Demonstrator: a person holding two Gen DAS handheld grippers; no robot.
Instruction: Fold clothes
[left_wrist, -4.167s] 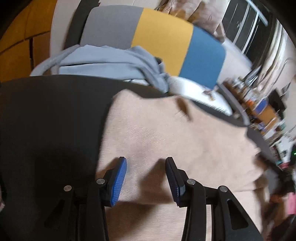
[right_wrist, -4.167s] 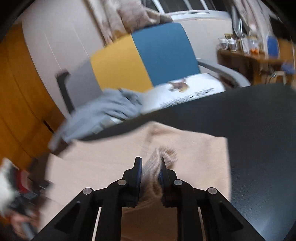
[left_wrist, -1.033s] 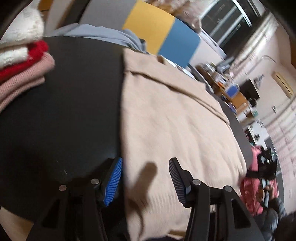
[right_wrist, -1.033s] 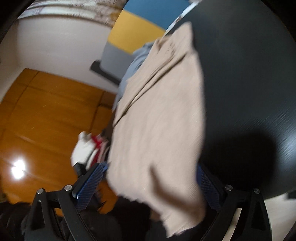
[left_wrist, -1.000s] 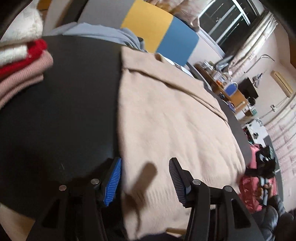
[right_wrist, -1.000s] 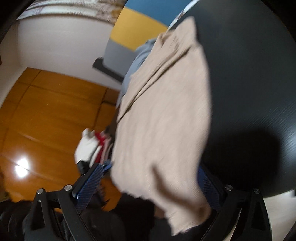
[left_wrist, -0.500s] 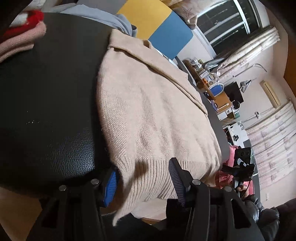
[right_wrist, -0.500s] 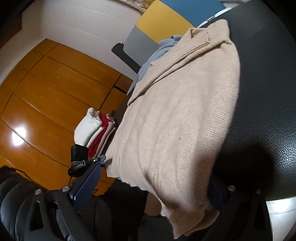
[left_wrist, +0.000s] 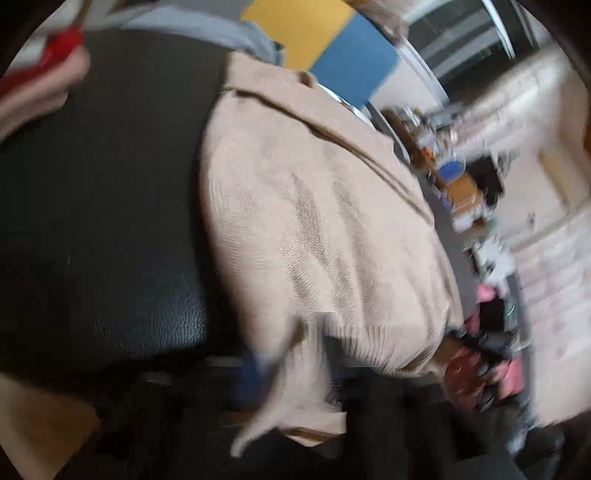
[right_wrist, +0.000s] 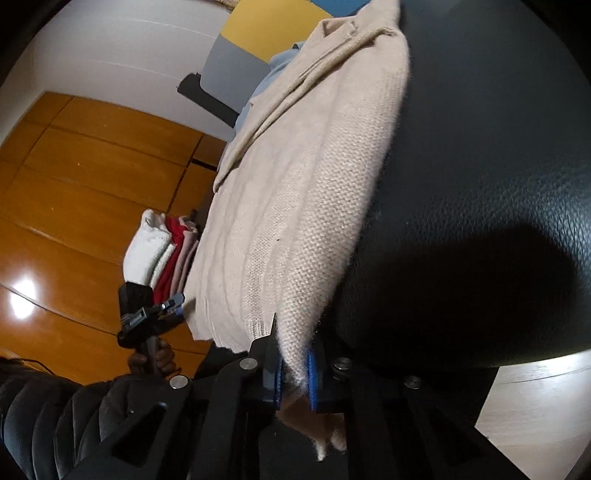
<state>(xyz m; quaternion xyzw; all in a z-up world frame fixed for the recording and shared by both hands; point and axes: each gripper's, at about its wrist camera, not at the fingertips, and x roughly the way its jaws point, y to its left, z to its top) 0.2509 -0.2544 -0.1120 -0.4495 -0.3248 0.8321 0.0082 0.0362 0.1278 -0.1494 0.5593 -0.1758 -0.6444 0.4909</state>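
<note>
The black table (right_wrist: 498, 147) carries the beige sweater (right_wrist: 314, 192) spread lengthwise, collar at the far end near the grey-yellow-blue chair (right_wrist: 258, 37), ribbed hem hanging over the near edge. A blue-grey garment (right_wrist: 280, 62) lies at the far edge beside the collar, and a stack of folded clothes (right_wrist: 162, 254) — white, red, pink — sits on the left side.

What has changed is at the hem. Half a second ago both tools stood wide, their fingers straddling the near corners of the sweater. Now the right gripper (right_wrist: 295, 373) has pinched down on the right corner of the hem; beige knit shows squeezed between its blue pads, with a tuft poking out below. The left gripper (right_wrist: 155, 317), seen from the right camera in the person's hand (right_wrist: 153, 360), sits at the left corner of the hem. Its own view is smeared by motion: a blue pad (left_wrist: 251, 373) blurs beside a flap of hem (left_wrist: 295, 387) that has lifted, which suggests it is closing or has closed there, but I cannot tell for certain.

With one corner clamped and the other being taken, my reading is that the hem is about to be carried toward the collar — a fold across the sweater's length.
</note>
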